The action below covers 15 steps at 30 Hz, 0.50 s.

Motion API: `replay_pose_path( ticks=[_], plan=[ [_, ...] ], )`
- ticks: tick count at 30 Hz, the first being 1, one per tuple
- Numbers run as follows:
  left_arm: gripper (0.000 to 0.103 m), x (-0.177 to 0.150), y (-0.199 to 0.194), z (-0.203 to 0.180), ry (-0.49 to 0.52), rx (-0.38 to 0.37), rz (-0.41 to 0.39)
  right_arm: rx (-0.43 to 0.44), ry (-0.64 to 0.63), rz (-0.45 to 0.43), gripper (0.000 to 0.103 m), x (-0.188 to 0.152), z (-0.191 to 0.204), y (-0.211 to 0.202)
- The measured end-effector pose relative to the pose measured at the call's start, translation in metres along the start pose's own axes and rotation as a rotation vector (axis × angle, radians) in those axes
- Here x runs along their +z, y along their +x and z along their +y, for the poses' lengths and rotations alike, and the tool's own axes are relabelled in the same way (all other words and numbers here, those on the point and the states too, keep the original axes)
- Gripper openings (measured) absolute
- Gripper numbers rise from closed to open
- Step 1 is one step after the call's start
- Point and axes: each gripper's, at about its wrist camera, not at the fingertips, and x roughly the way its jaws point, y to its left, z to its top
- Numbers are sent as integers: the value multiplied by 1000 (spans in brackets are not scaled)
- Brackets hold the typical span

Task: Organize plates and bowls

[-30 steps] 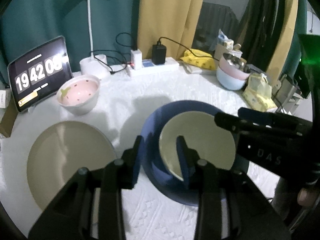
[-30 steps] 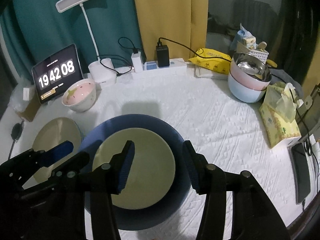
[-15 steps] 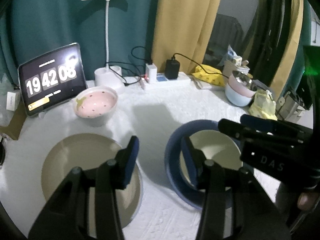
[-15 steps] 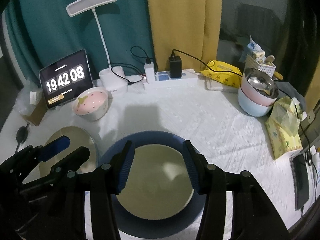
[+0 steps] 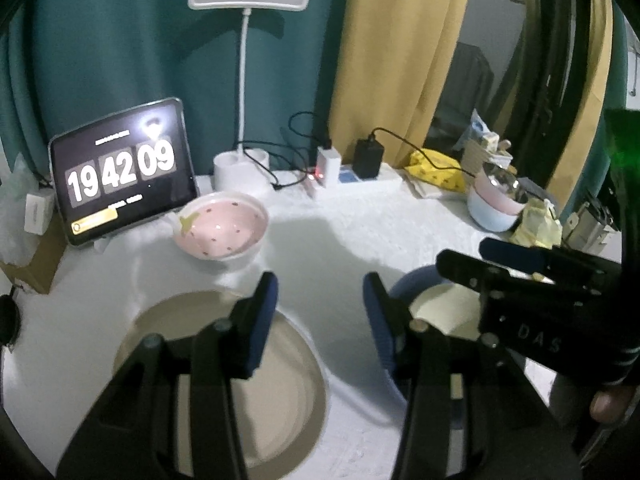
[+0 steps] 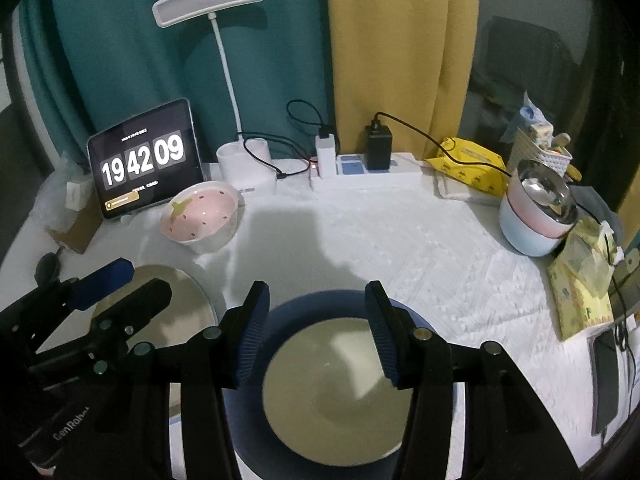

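A dark blue plate lies on the white cloth with a smaller cream plate inside it. My right gripper hovers open above this stack, with nothing between its fingers. In the left wrist view the blue plate and cream plate show at the right, partly behind my right gripper. My left gripper is open and empty over bare cloth, between the stack and a large beige plate. A pink strawberry bowl stands further back.
A tablet clock, a white desk lamp and a power strip line the back edge. Stacked pastel bowls holding a steel one, yellow packs and a phone crowd the right side.
Both grippers have drawn back and risen. The left one straddled the blue plate's left rim; its jaws have widened and it has come away to the left. The plates have not moved.
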Motion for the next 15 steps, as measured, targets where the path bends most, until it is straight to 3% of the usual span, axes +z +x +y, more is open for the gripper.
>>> replay_pose_path(
  ticks=[15],
  plan=[
    [46,16,11,47,-56,45,-13,46,-46,7,52,23,35,25]
  ],
)
